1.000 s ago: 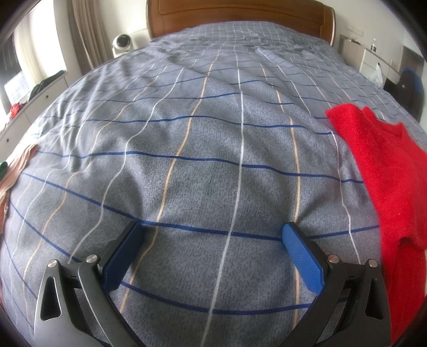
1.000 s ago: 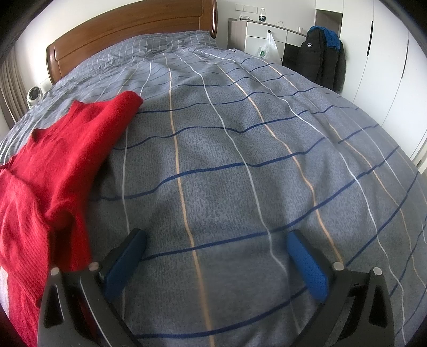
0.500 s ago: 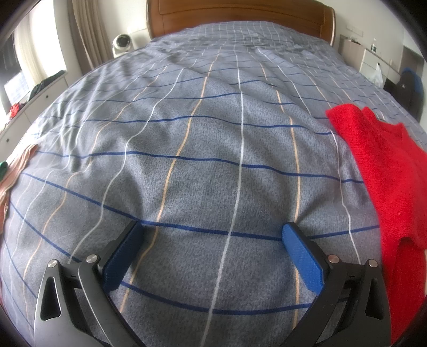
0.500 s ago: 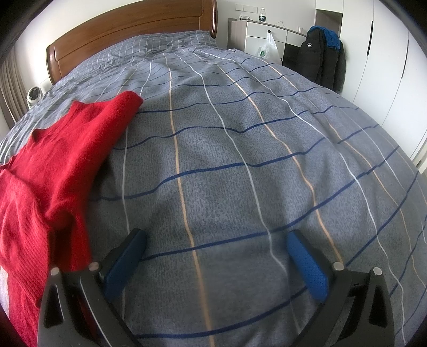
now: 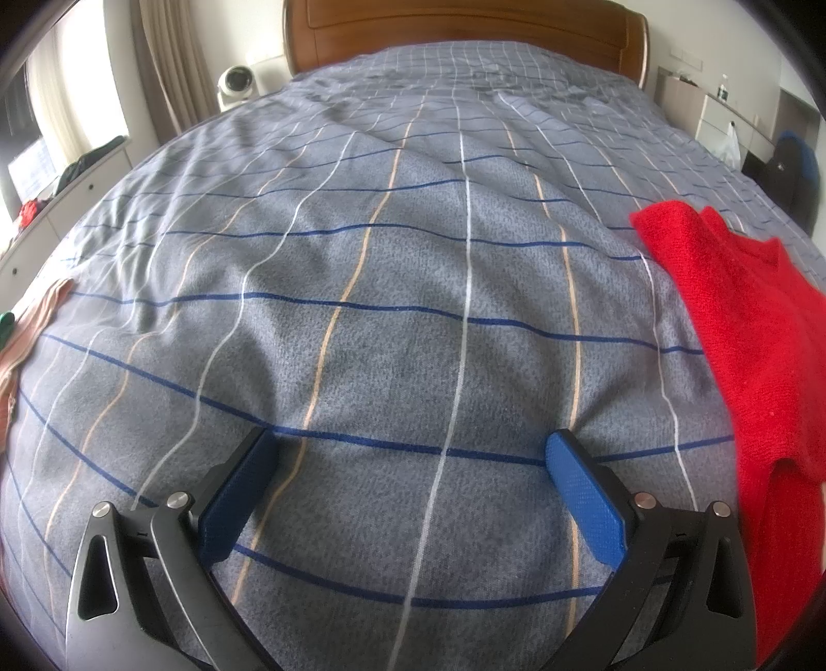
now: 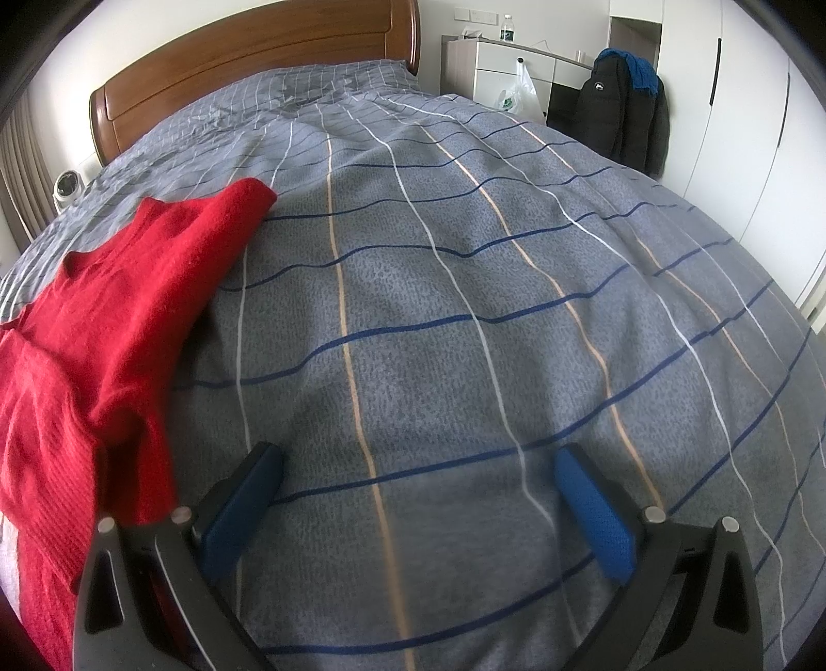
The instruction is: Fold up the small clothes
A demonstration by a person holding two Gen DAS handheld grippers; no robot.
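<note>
A red knitted sweater (image 5: 743,330) lies spread on the grey checked bedspread (image 5: 413,289), at the right edge of the left wrist view. In the right wrist view the same sweater (image 6: 118,320) fills the left side, one sleeve reaching toward the headboard. My left gripper (image 5: 413,446) stands open low over bare bedspread, left of the sweater, with nothing between its blue pads. My right gripper (image 6: 419,459) is open too, over bare bedspread (image 6: 464,335) just right of the sweater's lower edge.
A pinkish garment (image 5: 26,330) lies at the bed's left edge. The wooden headboard (image 5: 464,26) is at the far end. A white dresser (image 6: 495,67), a dark jacket (image 6: 624,113) and white wardrobe doors (image 6: 748,129) stand to the right of the bed.
</note>
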